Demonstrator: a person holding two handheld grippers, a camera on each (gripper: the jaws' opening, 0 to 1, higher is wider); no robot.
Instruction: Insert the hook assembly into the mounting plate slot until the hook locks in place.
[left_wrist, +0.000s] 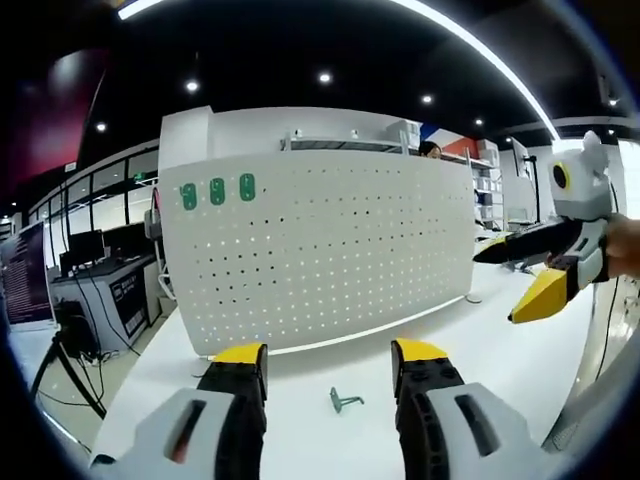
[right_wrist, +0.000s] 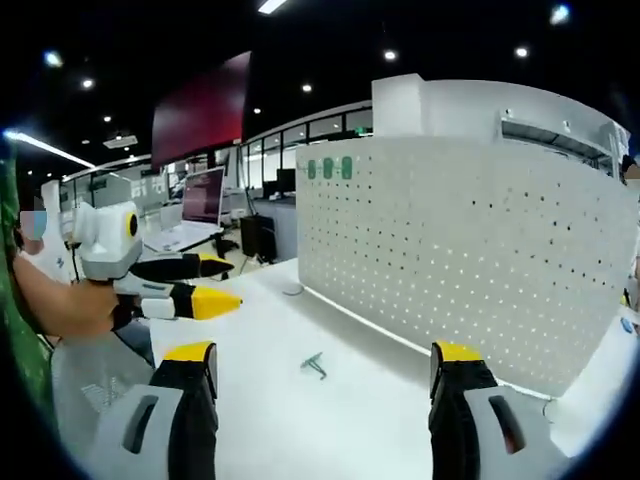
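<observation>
Large office room with dark ceiling and small lamps; white table (left_wrist: 300, 420) carrying an upright white perforated mounting plate (left_wrist: 330, 250), three green marks at its upper corner. In front of the plate, lying flat on the table and touching nothing, a small green hook assembly (left_wrist: 344, 402). Left gripper (left_wrist: 330, 362) and right gripper (right_wrist: 325, 362) above the table before the plate, both with fingers spread wide, holding nothing.

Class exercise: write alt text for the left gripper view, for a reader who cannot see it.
A small green hook lies on a white table between the open left gripper and an upright white pegboard carrying three green tags. The right gripper enters from the right, open and empty.
</observation>
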